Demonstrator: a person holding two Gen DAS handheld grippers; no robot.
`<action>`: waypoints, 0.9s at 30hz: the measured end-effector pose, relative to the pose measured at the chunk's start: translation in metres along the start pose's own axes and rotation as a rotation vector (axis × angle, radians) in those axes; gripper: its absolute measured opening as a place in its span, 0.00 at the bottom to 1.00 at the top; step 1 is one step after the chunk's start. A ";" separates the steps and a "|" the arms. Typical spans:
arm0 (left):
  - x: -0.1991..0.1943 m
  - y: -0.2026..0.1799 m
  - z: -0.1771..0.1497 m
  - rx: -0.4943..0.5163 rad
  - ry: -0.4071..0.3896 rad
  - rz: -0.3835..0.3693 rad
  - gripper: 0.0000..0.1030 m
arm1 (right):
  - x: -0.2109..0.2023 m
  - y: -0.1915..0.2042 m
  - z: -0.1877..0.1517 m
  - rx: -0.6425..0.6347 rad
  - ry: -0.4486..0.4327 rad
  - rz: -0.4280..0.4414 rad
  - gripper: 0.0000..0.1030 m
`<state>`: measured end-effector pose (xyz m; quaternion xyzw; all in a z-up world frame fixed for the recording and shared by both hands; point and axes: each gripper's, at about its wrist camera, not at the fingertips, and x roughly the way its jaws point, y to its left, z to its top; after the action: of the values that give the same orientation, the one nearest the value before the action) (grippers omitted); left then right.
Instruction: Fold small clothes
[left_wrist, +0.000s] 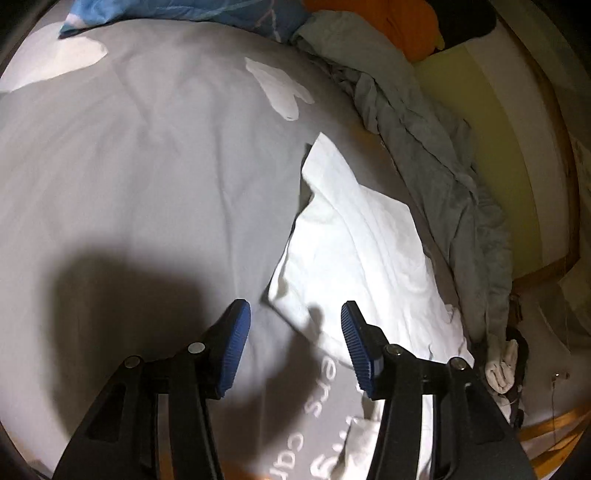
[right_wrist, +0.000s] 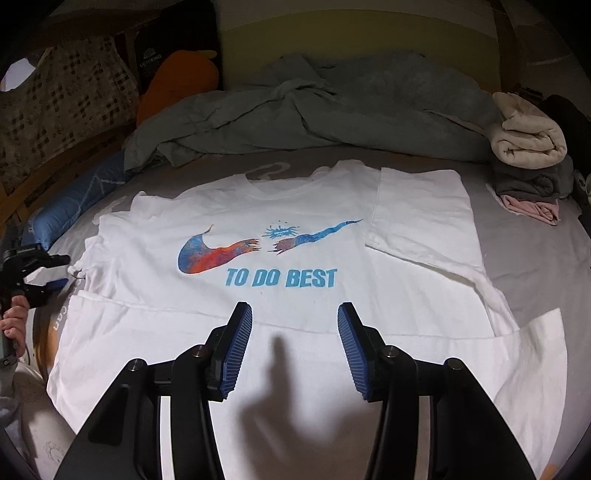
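A white T-shirt (right_wrist: 295, 192) with a blue and red swoosh print and the words "TO DO BEST" lies spread face up on the grey bed sheet (right_wrist: 535, 258). My right gripper (right_wrist: 295, 314) hovers open over the shirt's lower half, with nothing between its blue pads. In the left wrist view the shirt's left sleeve and side (left_wrist: 351, 236) lie rumpled on the sheet. My left gripper (left_wrist: 295, 314) is open just beside that edge, with only sheet and a shirt corner beneath the gap. The right wrist view also shows the left gripper (right_wrist: 40, 273), held by a hand (right_wrist: 14, 317) at the shirt's left side.
A grey-green blanket (right_wrist: 314, 110) is bunched along the back of the bed. Folded clothes (right_wrist: 528, 155), cream on top, are stacked at the back right. A blue pillow (right_wrist: 74, 199) and an orange plush (right_wrist: 177, 81) lie at the back left. The wooden bed frame (left_wrist: 546, 317) borders the mattress.
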<state>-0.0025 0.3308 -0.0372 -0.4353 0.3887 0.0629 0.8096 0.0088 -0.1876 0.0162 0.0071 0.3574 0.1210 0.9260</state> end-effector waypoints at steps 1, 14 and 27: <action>0.001 -0.002 0.001 -0.004 -0.013 0.001 0.48 | -0.001 0.000 -0.001 -0.003 -0.004 -0.001 0.49; -0.032 -0.126 -0.028 0.474 -0.284 0.010 0.03 | -0.002 -0.021 -0.008 0.036 -0.008 -0.037 0.49; 0.080 -0.200 -0.171 0.924 0.195 0.000 0.18 | -0.006 -0.037 -0.006 0.049 -0.025 -0.088 0.52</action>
<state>0.0429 0.0604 -0.0153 -0.0333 0.4502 -0.1579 0.8782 0.0084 -0.2252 0.0118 0.0155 0.3487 0.0716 0.9344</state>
